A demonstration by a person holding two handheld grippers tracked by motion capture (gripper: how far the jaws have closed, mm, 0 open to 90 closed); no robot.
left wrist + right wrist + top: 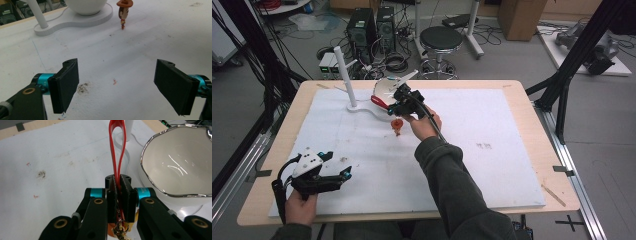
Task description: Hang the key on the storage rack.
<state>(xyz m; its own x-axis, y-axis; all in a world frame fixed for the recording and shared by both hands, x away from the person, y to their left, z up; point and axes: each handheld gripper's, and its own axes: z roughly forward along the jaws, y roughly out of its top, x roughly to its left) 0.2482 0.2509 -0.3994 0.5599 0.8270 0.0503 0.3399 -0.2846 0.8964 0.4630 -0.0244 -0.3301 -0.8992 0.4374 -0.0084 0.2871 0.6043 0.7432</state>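
My right gripper [398,104] is shut on the red strap loop [379,102] of a keychain, held above the white mat next to a white bowl [387,89]. From the strap a small cowboy figure [397,125] with a brown hat hangs below the hand, its feet near the mat. In the right gripper view the pads [120,192] pinch the red strap [117,147], with a gold clasp [120,230] underneath. My left gripper [337,165] rests at the near left, jaws wide apart over bare mat [122,85]. It looks toward the figure [124,11].
The silver-rimmed bowl [175,162] sits on a flat white base [72,21] that also carries an upright white post [344,75]. A white mat [492,125] covers most of the wooden table [532,100]. A stool and computer cases stand on the floor beyond.
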